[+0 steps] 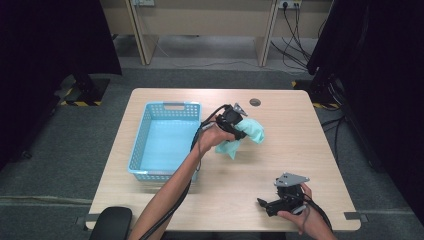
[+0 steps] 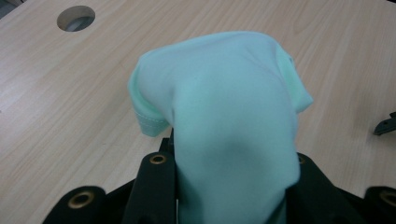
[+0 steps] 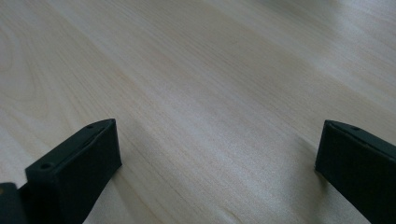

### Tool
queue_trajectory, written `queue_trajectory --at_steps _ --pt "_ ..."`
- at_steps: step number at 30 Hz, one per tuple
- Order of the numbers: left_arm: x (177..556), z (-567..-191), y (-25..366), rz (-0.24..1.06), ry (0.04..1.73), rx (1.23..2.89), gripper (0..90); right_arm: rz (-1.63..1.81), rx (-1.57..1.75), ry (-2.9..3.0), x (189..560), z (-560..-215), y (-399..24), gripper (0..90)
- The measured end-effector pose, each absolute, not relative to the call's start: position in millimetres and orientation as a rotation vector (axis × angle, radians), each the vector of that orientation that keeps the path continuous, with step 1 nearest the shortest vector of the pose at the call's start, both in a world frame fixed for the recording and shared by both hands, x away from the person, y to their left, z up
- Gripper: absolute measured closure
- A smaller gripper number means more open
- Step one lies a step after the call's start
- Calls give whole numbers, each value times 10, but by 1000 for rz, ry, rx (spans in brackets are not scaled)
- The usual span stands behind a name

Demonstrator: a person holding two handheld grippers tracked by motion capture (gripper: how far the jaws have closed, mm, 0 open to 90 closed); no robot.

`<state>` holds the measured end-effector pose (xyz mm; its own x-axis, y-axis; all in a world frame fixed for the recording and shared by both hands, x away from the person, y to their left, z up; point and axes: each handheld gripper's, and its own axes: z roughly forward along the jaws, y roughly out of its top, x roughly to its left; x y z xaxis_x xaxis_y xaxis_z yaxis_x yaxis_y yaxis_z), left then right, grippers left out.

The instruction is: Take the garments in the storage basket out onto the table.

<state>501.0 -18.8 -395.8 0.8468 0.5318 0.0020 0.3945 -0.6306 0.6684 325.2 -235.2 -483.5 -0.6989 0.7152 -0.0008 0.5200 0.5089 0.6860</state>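
Left gripper (image 1: 239,131) clamped on the mint cloth (image 1: 248,131), bunched and hanging over the table (image 1: 280,150) just right of the blue basket (image 1: 165,141), so nearer this hand; right gripper (image 1: 263,204) open, idle at the near edge.

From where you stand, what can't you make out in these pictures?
- Left gripper view: the mint cloth drapes over the left gripper, hiding its fingertips.
- High view: the blue basket has its near right corner hidden by the forearm.
- High view: whether the cloth's lower corner touches the table is too small to tell.
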Motion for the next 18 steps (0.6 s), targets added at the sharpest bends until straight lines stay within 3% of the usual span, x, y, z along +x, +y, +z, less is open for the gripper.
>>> queue_trajectory --at_steps 11,18 --pt "5033 -4189 -286 260 680 2402 677 980 1039 2470 3252 -4835 -2351 3" --pt "5060 -4315 -360 262 685 2450 595 980 1039 2470 3252 -4835 -2351 3"
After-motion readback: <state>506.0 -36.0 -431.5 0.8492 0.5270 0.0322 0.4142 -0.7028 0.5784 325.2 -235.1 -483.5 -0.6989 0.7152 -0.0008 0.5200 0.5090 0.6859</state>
